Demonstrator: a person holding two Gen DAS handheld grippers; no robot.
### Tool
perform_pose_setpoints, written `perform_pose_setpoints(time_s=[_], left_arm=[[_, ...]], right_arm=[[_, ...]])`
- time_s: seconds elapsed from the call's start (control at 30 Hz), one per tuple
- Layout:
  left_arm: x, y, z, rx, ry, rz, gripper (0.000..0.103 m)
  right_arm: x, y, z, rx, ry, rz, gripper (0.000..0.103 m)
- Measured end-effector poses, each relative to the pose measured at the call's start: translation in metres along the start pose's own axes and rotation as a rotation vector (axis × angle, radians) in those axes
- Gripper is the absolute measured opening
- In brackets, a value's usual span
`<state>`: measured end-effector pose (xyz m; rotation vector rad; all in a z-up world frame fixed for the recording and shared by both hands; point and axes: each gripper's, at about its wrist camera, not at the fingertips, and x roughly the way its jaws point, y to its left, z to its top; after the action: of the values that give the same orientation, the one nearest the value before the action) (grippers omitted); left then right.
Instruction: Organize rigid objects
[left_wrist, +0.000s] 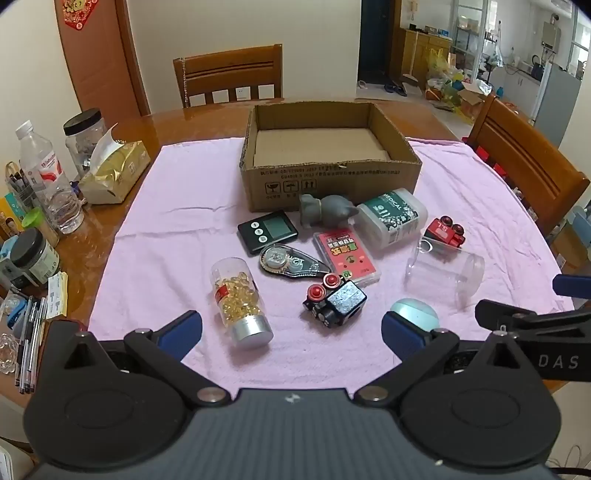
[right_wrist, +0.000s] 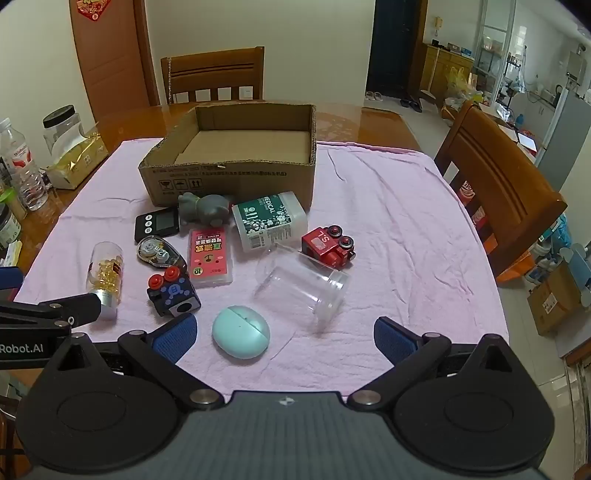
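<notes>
Rigid objects, from capsule bottle to red toy train, lie scattered on the pink cloth before the empty cardboard box, presumably their destination; left gripper and right gripper hover spread, gripping nothing.

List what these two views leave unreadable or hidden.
- Cardboard box: near inner floor strip hidden by its front wall, both views.
- Mint case: left view, partly behind the left tool finger.
- Capsule bottle: right view, cap behind the other tool's arm.
- Box print: too small.
</notes>
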<state>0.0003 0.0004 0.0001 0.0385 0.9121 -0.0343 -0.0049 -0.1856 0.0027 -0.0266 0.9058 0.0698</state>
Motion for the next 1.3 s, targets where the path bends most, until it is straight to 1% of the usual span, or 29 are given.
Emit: perform_pose_setpoints(time_s=[0.2, 0.5, 1.3], left_arm=[[0.000, -0.001, 0.002, 0.008, 0.007, 0.012, 0.102], [-0.004, -0.005, 0.001, 0.011, -0.002, 0.027, 0.102], [-0.010, -0.006, 0.001, 0.024, -0.013, 0.026, 0.102]], right_arm=[[-0.003, 0.001, 0.001, 0.005, -0.007, 0.019, 0.103], [0.002, -0.003, 0.002, 0.008, 0.003, 0.019, 0.103], [-0.003, -0.002, 0.004, 0.007, -0.006, 0.014, 0.103]])
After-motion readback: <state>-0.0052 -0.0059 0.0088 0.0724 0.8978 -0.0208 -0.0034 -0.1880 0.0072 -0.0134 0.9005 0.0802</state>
